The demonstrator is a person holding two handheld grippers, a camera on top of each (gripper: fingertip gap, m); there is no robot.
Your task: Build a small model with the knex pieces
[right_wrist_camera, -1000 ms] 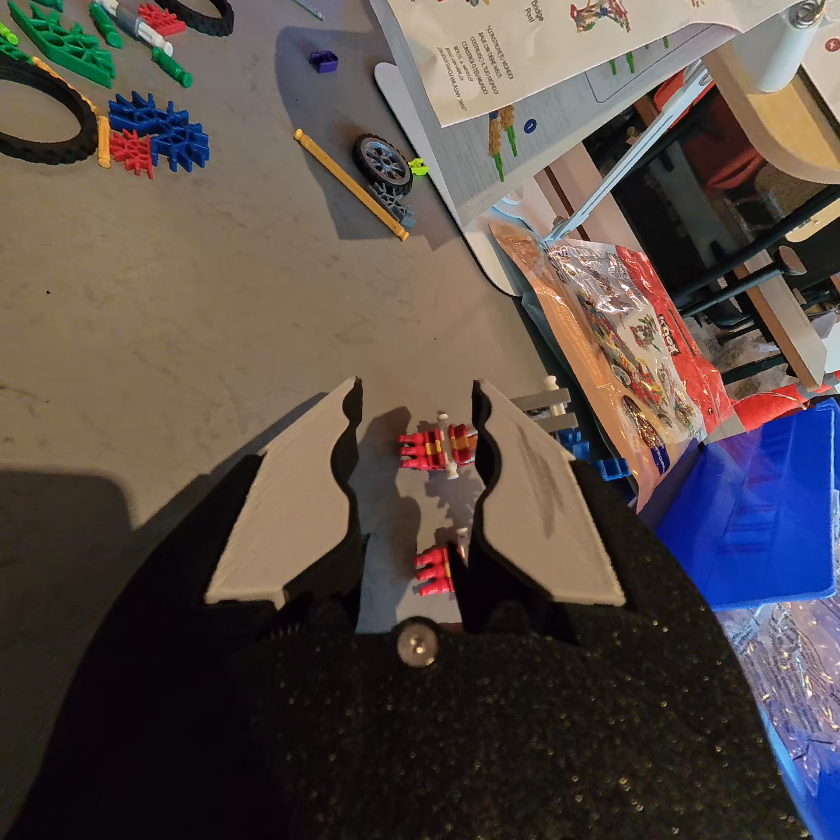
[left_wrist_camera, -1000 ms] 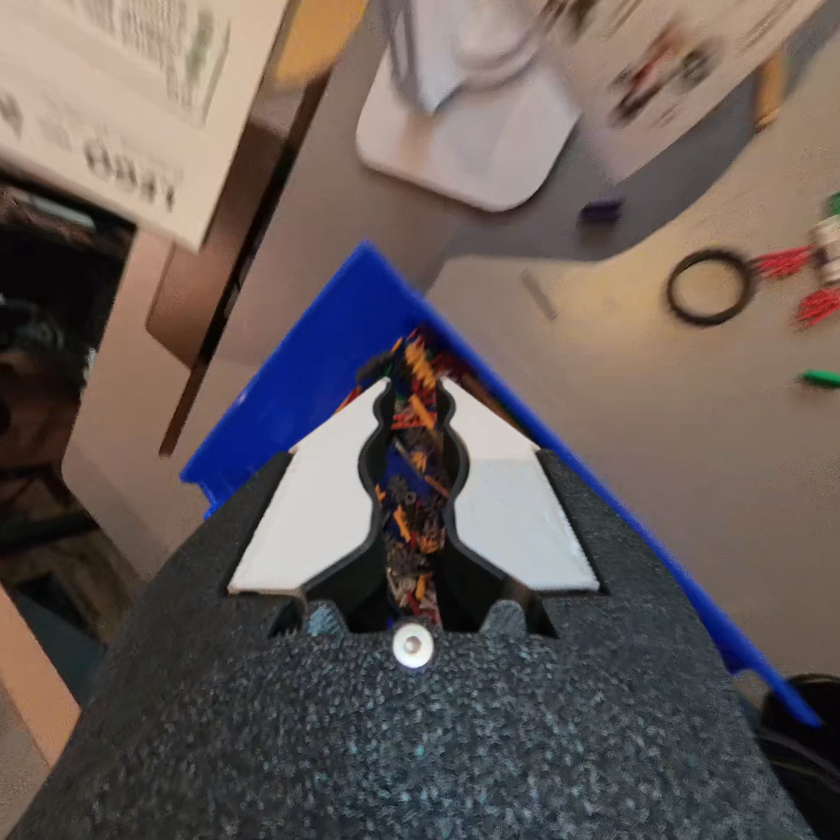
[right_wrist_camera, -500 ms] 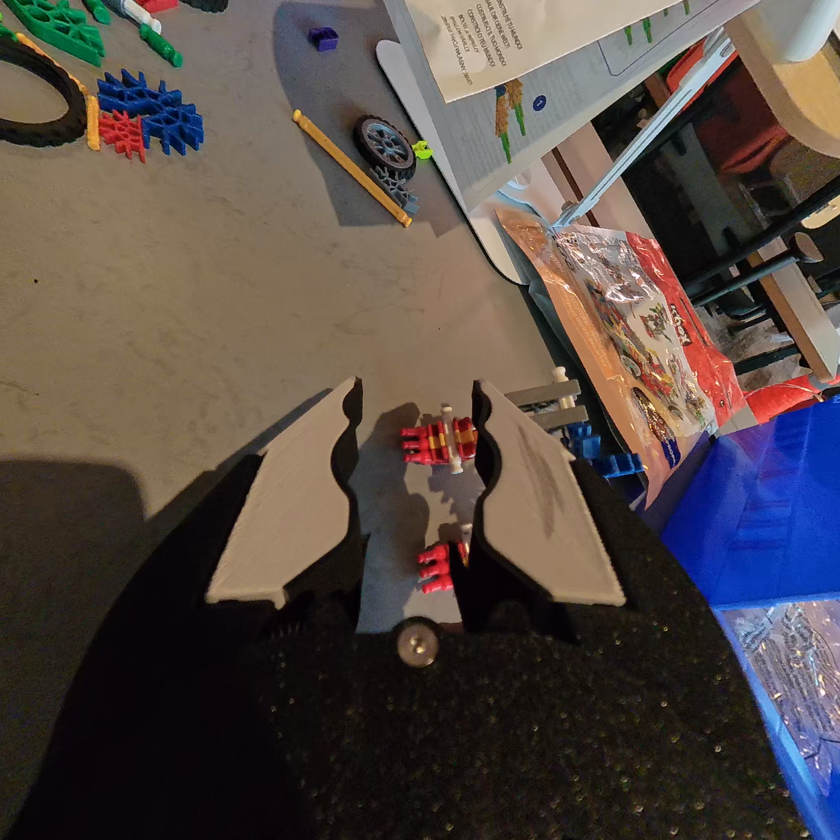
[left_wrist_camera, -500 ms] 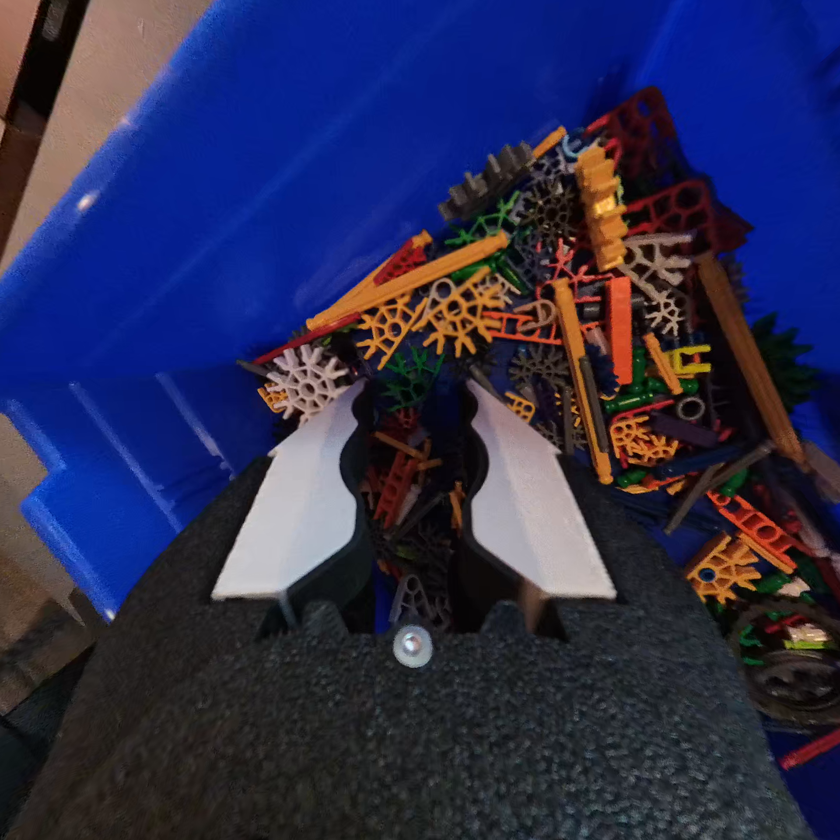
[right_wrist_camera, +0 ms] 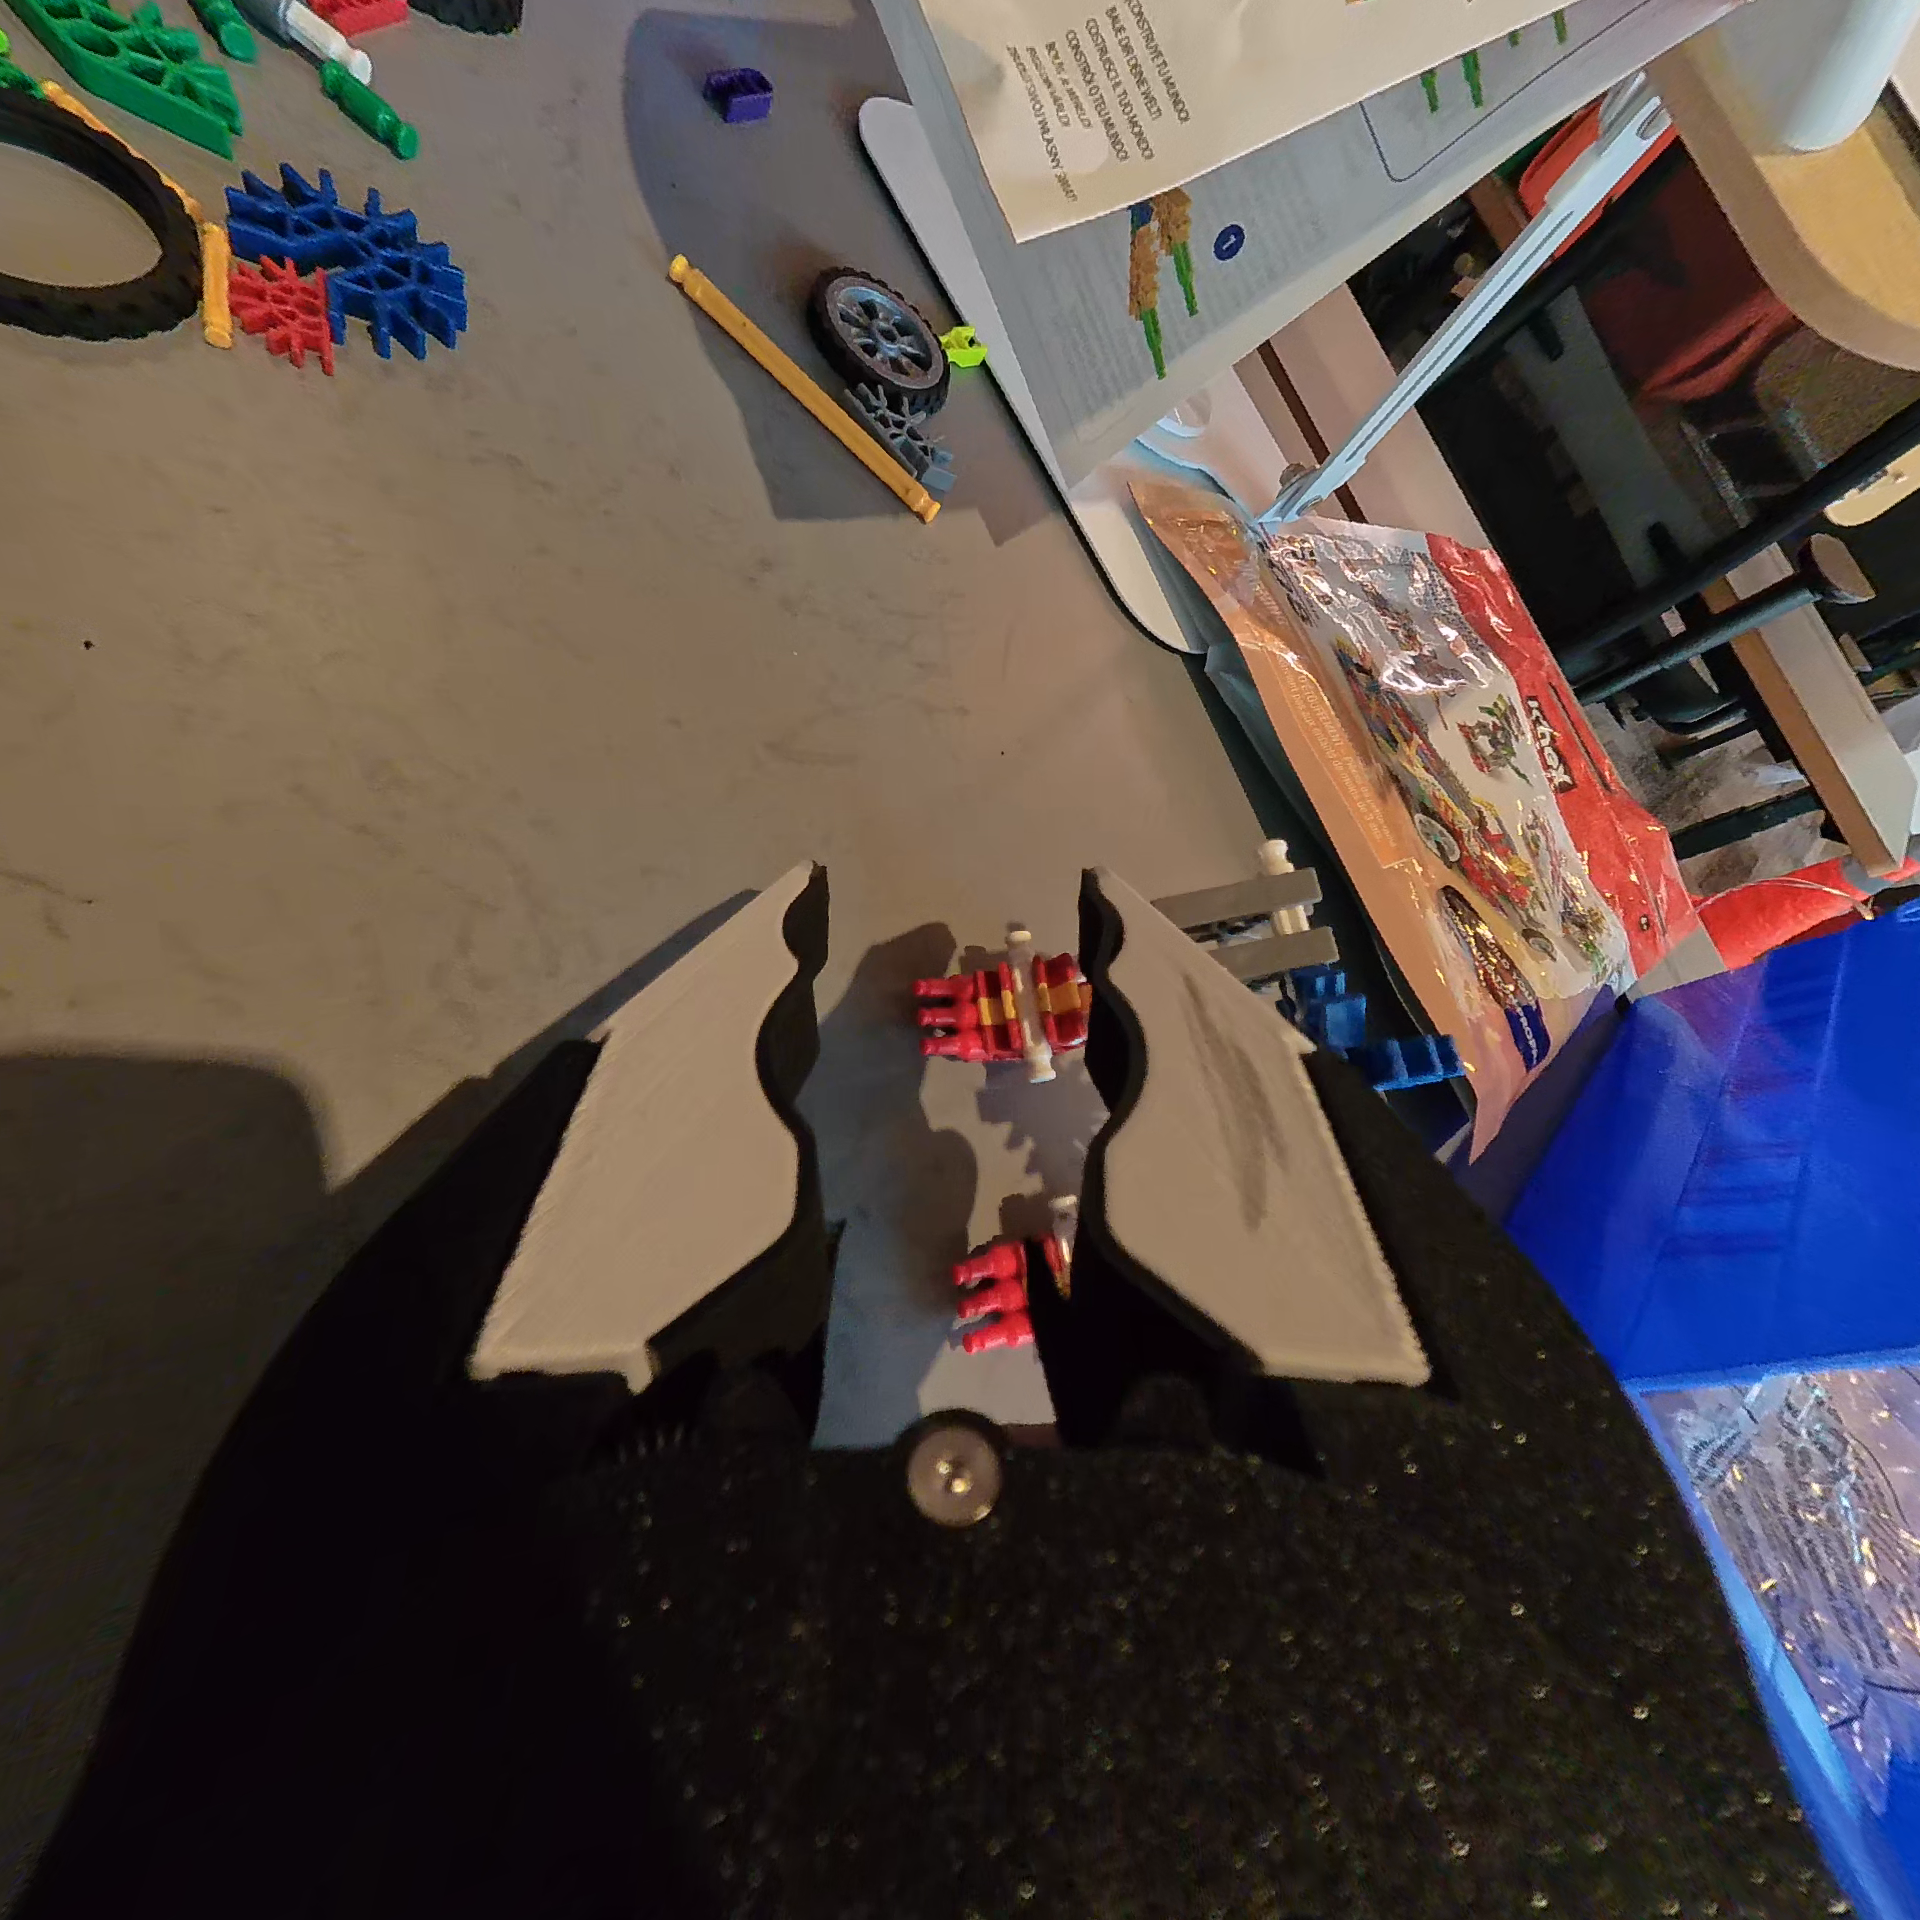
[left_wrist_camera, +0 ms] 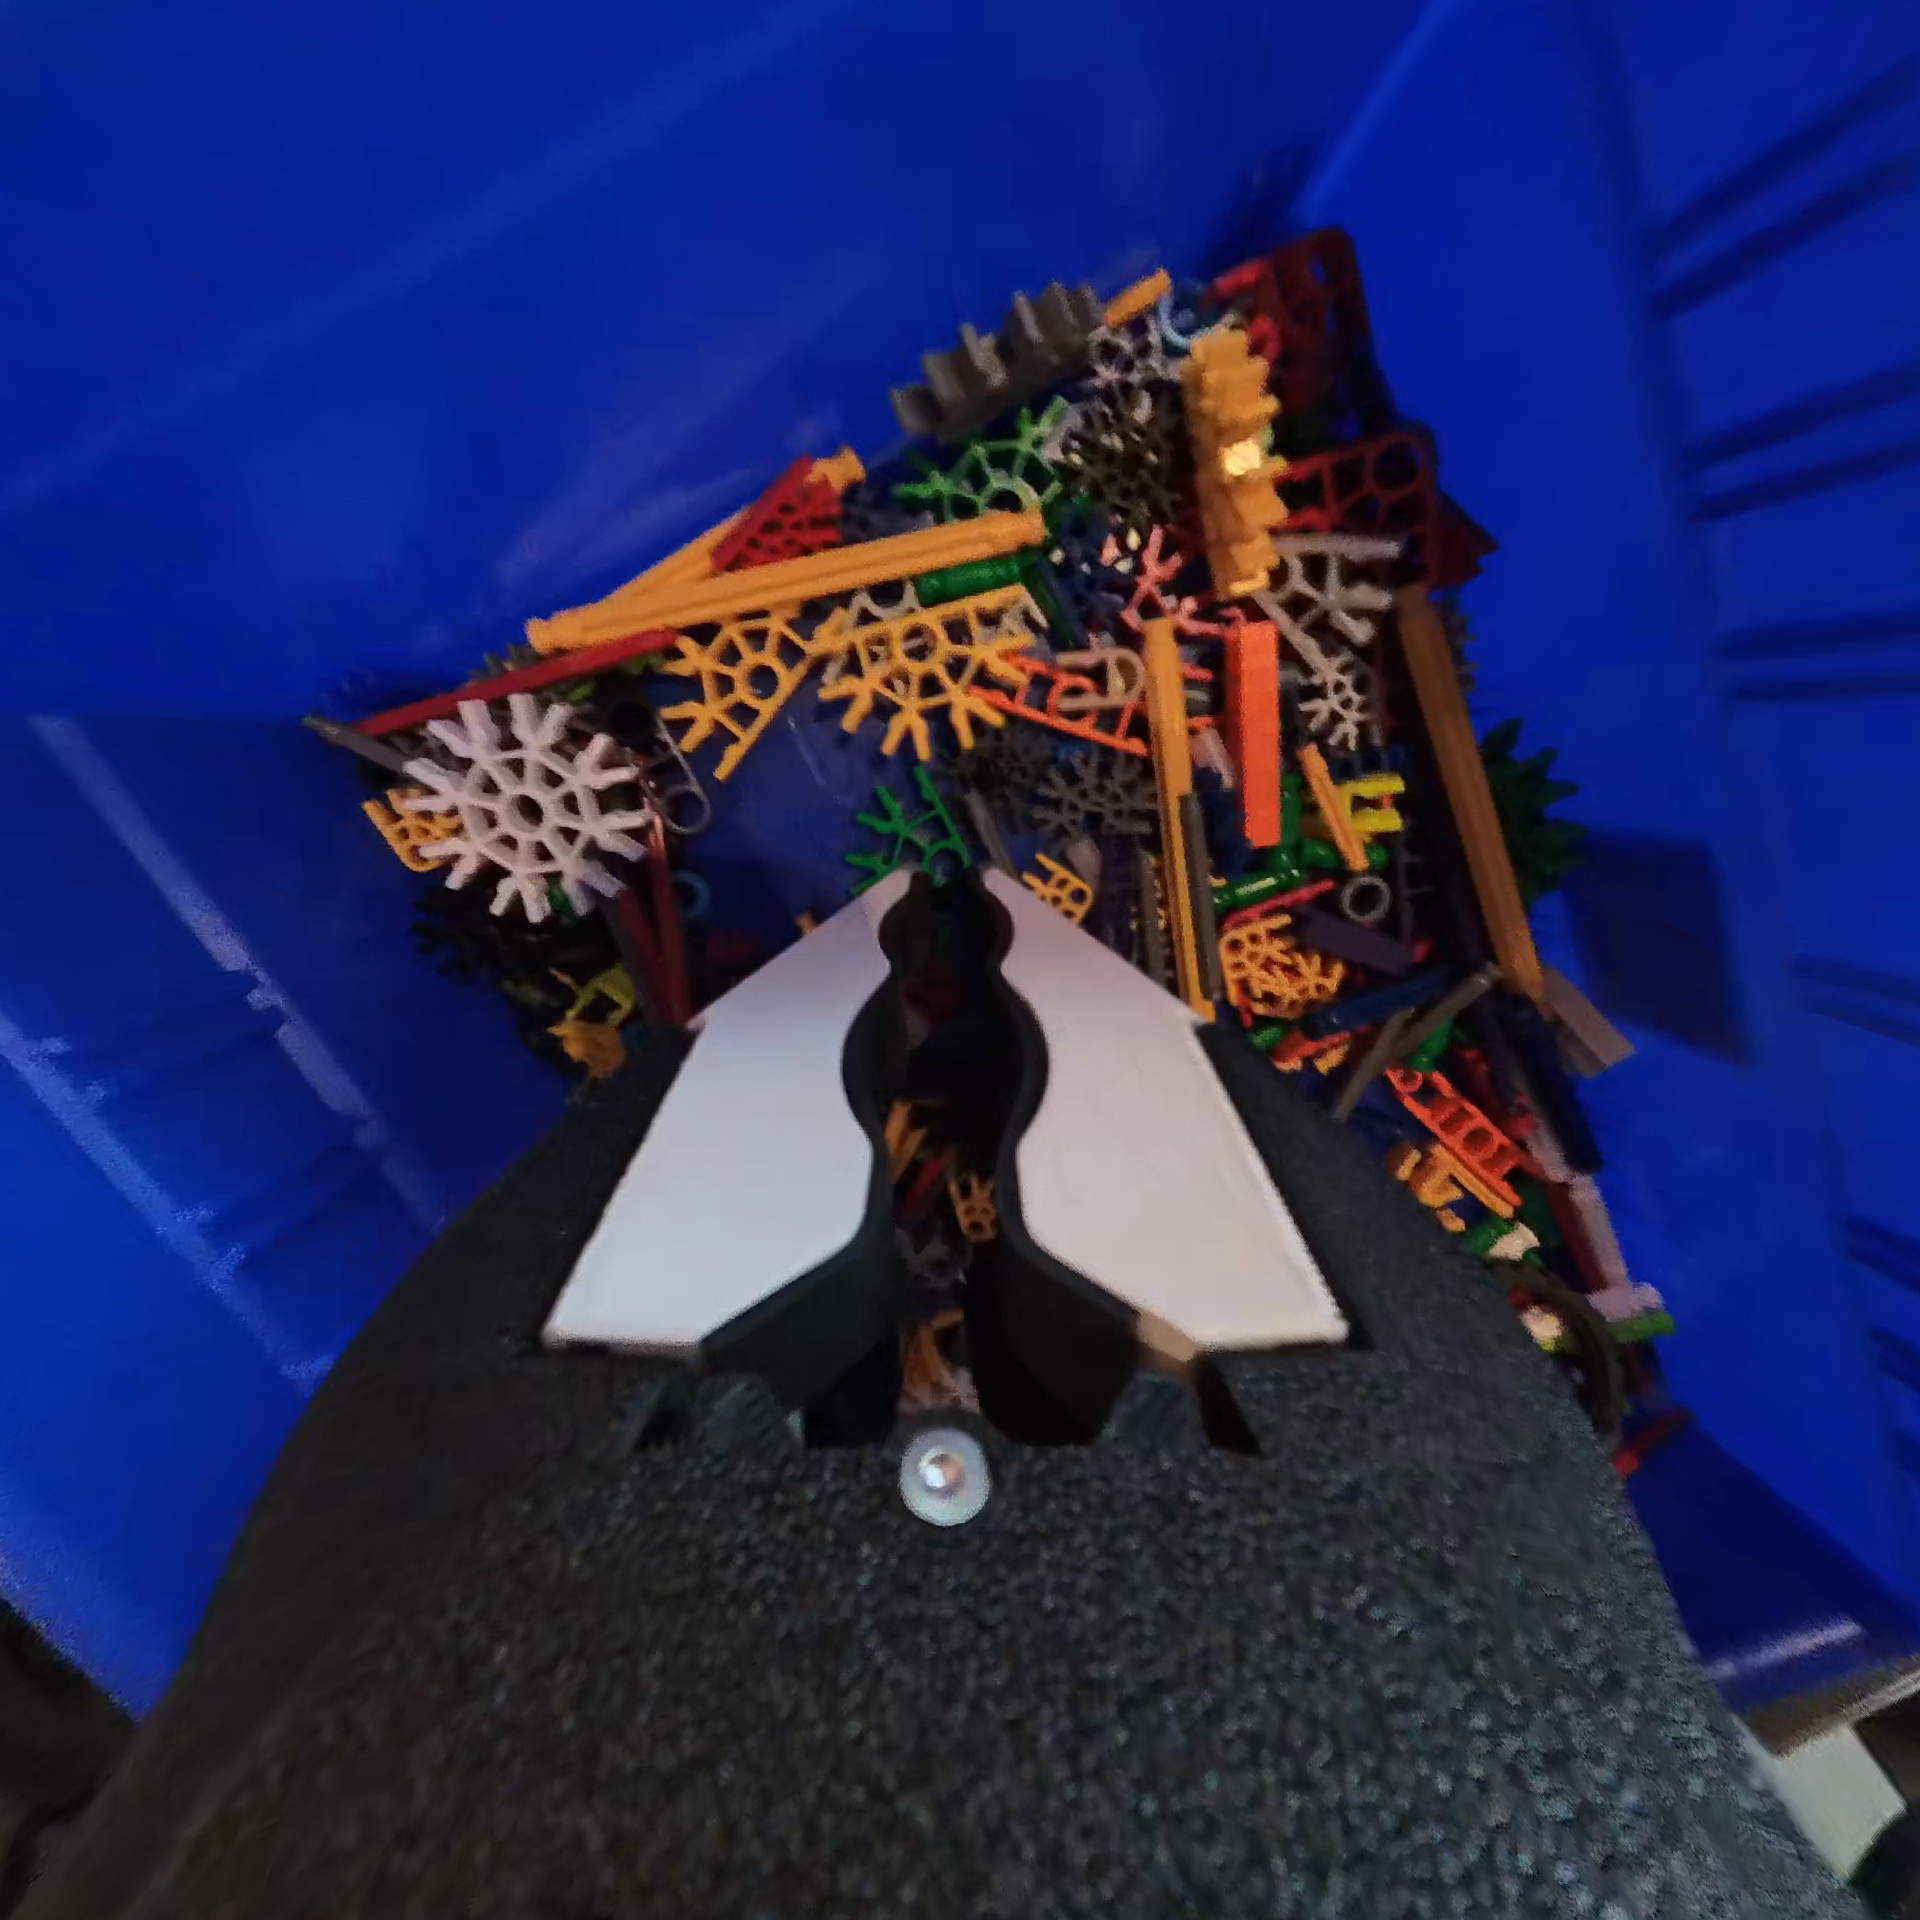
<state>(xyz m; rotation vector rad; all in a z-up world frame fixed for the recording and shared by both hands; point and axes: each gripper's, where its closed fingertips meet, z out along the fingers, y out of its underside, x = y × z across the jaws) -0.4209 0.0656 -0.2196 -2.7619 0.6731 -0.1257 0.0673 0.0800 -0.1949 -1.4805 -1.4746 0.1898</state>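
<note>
My left gripper point(left_wrist_camera: 943, 885) is down inside a blue bin point(left_wrist_camera: 364, 416), over a heap of small plastic rods and connectors point(left_wrist_camera: 1039, 675). Its jaws stand nearly together, with the tips at a small green connector point(left_wrist_camera: 914, 831); I cannot see whether a piece is pinched. A white snowflake connector point(left_wrist_camera: 525, 805) lies to the left. My right gripper point(right_wrist_camera: 951, 883) is open and empty, low over the grey table point(right_wrist_camera: 468, 675). A small red and yellow assembly point(right_wrist_camera: 997, 1008) lies between its fingertips. A second red one point(right_wrist_camera: 992, 1299) lies by the right finger's base.
On the table lie a yellow rod point(right_wrist_camera: 800, 384), a small wheel point(right_wrist_camera: 883, 332), blue and red connectors point(right_wrist_camera: 343, 270), a black tyre ring point(right_wrist_camera: 156, 208), green pieces point(right_wrist_camera: 145, 73) and a purple piece point(right_wrist_camera: 738, 94). At the right are an instruction sheet point(right_wrist_camera: 1143, 156), a plastic bag point(right_wrist_camera: 1455, 779) and a blue bin point(right_wrist_camera: 1714, 1143). About 50 cm separates my left fingertips from my right. My left tips are about 35 cm from the yellow rod point(right_wrist_camera: 800, 384), my right tips only 15 cm.
My left gripper has gone from above the bin's rim down into it; its jaws stood open half a second ago and are nearly together now. The right gripper has barely moved.
</note>
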